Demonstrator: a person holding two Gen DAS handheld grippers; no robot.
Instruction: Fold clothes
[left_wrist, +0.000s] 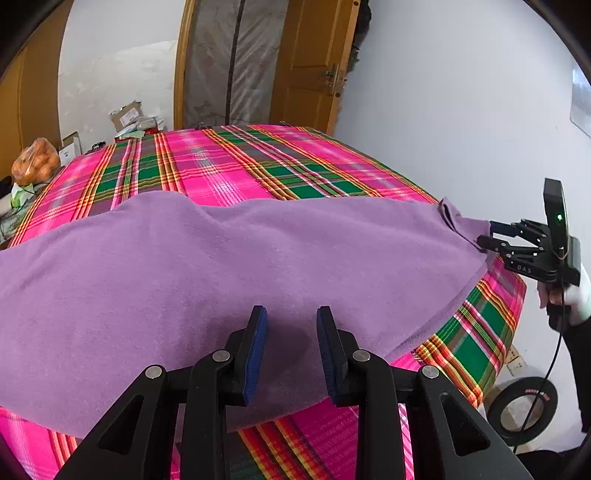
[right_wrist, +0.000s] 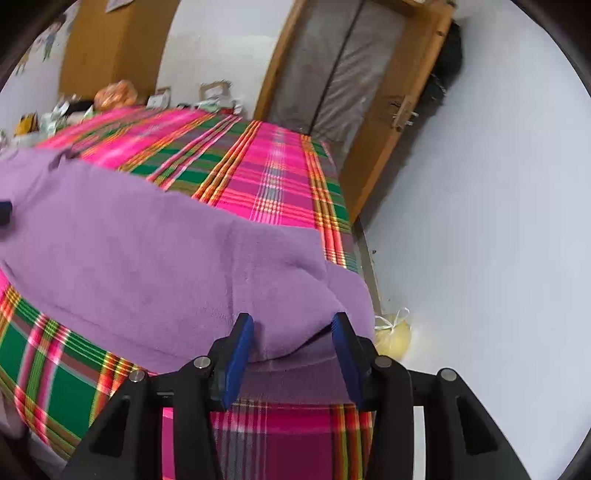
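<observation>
Purple fleece cloth (left_wrist: 229, 266) on plaid tabletop (left_wrist: 229, 162); left gripper (left_wrist: 291, 350) released above it, right gripper (right_wrist: 291, 354) spread around its right corner (not pinched).

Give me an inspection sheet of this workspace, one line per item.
Surface: plaid cloth covers the bed.
Job's things: purple garment spread across it, near edge hanging over.
Clutter: bag of oranges and boxes beyond the far left edge.
Grippers: left hand-held gripper open above the garment; right hand-held gripper open around a garment corner, and in the left view it looks to be at the cloth's tip.
Cables: black cable hanging below the right hand.
Surroundings: wooden door, white wall, ring on the floor.
</observation>
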